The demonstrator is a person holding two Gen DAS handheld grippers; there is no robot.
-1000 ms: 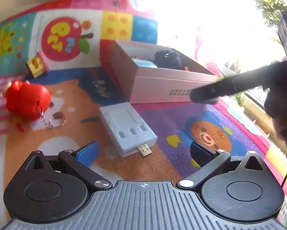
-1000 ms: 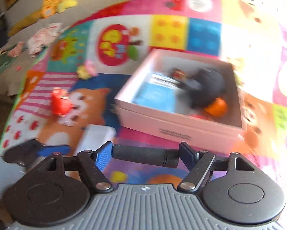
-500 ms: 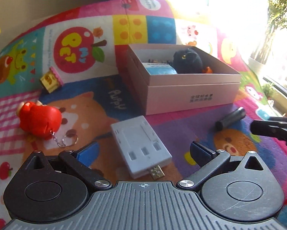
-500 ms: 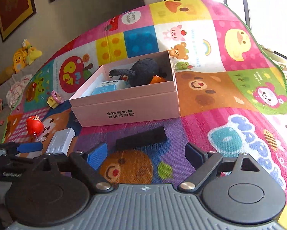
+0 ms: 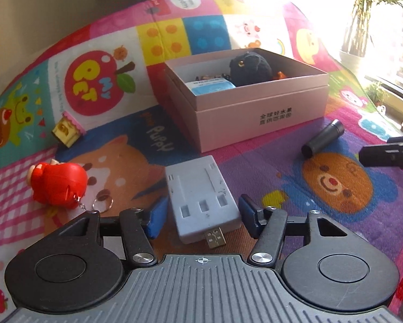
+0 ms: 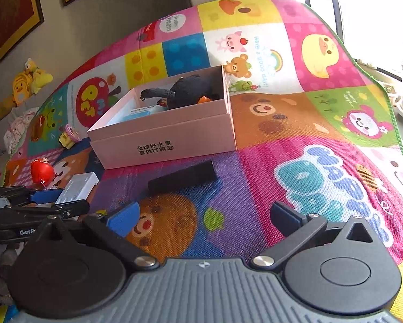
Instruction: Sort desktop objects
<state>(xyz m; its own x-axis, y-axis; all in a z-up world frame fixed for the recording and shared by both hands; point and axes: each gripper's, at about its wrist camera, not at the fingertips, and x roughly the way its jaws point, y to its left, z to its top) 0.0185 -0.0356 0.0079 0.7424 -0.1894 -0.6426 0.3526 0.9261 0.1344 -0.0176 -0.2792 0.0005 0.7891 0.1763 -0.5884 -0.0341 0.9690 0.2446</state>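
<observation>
I see my left gripper (image 5: 200, 212) low in the left wrist view, its jaws closing around a pale grey USB charger block (image 5: 201, 197) that lies flat on the play mat (image 5: 336, 215) at lower centre. The blue pads (image 5: 157, 216) sit just beside its long sides; I cannot tell whether they press on it yet.

The block is a hard plastic slab with squared edges, three small recessed slots and a metal USB plug (image 5: 215, 238) sticking out toward the camera. I judge it light, stiff and a little slick, best gripped across its flat long sides and kept clear of the plug.

In the right wrist view my right gripper (image 6: 202, 216) has its jaws opening wide with nothing between them. Ahead of it at centre lies a matte black cylinder (image 6: 182, 180), which would likely roll if nudged; I would take it across its middle.

A pale pink cardboard box (image 5: 255, 113), open-topped, stands in the upper centre of the left wrist view, holding a soft black plush toy (image 5: 251, 67) and a light blue packet (image 5: 212, 86). At left lie a glossy red figure keychain (image 5: 57, 185) and a small yellow house-shaped piece (image 5: 66, 130).
</observation>
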